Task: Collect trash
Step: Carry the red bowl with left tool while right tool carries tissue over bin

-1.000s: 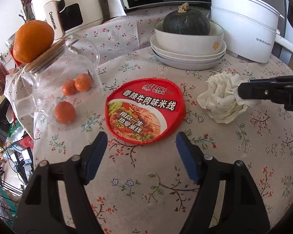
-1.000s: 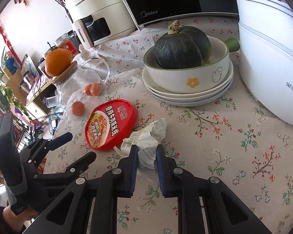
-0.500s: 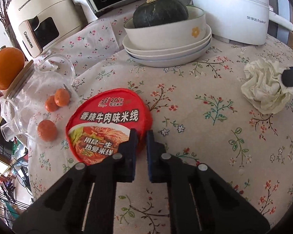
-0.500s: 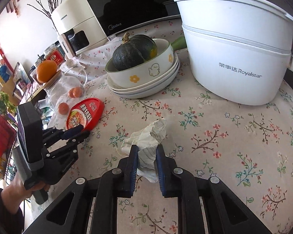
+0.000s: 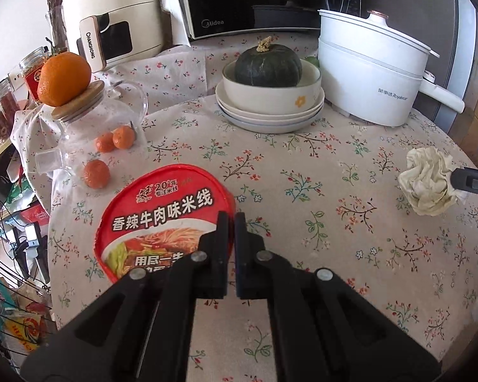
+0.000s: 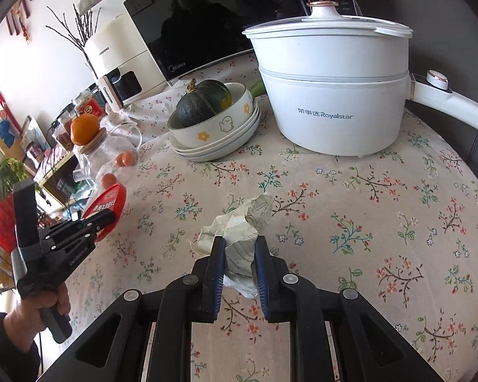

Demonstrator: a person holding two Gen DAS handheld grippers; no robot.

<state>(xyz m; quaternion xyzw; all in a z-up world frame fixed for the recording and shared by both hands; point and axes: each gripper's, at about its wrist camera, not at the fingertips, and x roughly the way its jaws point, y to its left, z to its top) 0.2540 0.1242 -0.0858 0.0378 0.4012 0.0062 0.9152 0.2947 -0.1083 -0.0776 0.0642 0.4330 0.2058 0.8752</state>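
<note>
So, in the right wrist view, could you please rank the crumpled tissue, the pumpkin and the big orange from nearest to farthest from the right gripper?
1. Crumpled tissue: pinched between the right gripper's pads.
2. Pumpkin: ahead, left of centre, in the stacked bowls.
3. Big orange: far left, on the jar lid.

occluded: red lid [image 5: 162, 219] near edge, behind left fingers [image 5: 221, 238] | cropped: pot handle [image 6: 455, 105], right frame edge

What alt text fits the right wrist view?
The right gripper pinches a crumpled white paper napkin over a floral tablecloth. At left, the left gripper holds a red noodle-cup lid; a white electric pot stands behind.
</note>
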